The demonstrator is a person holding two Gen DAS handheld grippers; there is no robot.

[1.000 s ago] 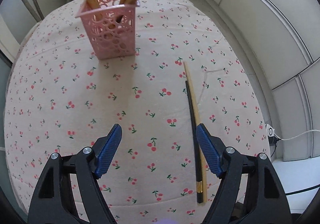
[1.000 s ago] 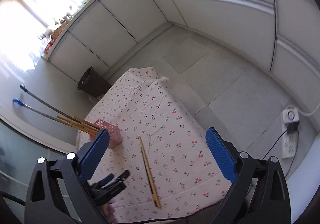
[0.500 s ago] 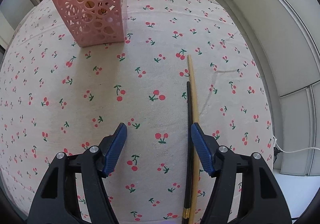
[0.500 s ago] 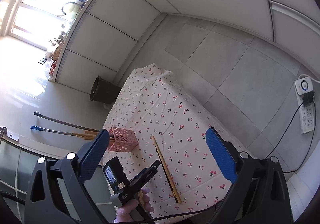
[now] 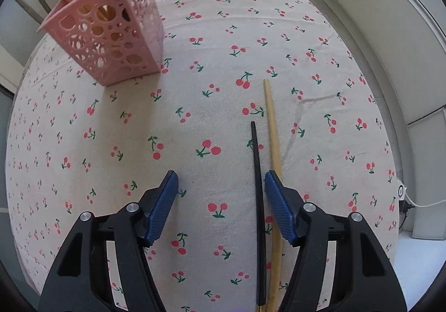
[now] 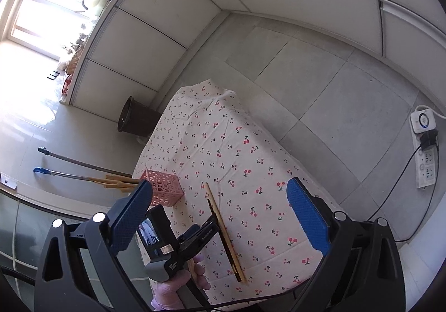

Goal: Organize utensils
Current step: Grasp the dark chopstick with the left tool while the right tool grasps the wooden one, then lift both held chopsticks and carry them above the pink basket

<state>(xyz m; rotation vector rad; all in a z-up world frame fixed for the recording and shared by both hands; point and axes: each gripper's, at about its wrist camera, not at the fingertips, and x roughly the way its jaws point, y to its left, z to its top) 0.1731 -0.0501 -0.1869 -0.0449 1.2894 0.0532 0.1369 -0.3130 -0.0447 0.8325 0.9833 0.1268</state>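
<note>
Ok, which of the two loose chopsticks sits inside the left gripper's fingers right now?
The black chopstick: it lies between the fingers of the left gripper, just inside the right-hand one. The longer wooden chopstick passes under that finger.

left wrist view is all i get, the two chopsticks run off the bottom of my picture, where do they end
Observer: Both the black chopstick and the wooden chopstick end on the cloth, just short of the table's near edge.
Operator: is the right gripper holding anything
Observer: No. The right gripper is open and empty, well above the table.
Operator: whats past the table's far end
Observer: A dark bin stands on the floor there, against the cabinets.
</note>
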